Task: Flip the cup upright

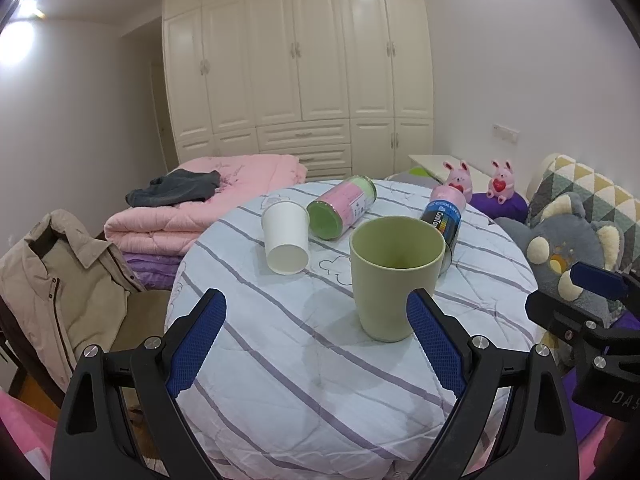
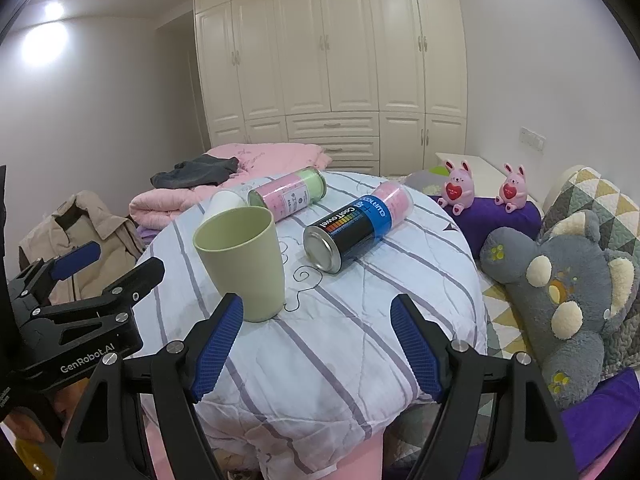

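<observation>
Both tongs spread, cup (upright) beyond

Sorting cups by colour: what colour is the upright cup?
Pale green, inside and out; the cup shows best in the left wrist view.

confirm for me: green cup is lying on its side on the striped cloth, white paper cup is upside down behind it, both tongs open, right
Not quite. The green cup is standing upright, mouth up, on the striped cloth, as the left wrist view shows and the right wrist view confirms. The rest holds: the white paper cup is upside down behind it, and the left tongs and right tongs are both open.
</observation>
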Available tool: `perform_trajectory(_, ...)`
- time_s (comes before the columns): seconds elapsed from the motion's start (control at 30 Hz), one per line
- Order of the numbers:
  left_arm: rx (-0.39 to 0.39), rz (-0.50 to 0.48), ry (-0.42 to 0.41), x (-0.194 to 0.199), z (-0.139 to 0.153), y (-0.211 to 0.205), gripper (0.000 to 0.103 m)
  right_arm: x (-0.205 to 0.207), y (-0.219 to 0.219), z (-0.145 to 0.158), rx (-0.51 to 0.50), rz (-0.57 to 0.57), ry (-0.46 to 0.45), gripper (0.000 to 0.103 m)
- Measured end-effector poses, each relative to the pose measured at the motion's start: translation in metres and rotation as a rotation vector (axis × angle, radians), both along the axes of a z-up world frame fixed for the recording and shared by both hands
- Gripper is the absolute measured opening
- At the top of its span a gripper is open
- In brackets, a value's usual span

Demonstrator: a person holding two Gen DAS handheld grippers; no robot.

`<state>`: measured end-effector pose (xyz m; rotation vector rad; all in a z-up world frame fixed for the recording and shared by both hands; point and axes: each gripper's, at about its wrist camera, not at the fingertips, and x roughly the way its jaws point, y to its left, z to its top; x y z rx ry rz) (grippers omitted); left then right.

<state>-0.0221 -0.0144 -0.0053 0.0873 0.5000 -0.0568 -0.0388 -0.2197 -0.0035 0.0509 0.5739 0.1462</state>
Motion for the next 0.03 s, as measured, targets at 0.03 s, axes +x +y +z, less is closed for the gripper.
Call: perform_trajectory(0.03,0.002,-0.001,-0.001,0.0002,0.0002,0.0000,0.093,0.0004,0.0002,-0.0004,0.001,0.002,0.003,0.078)
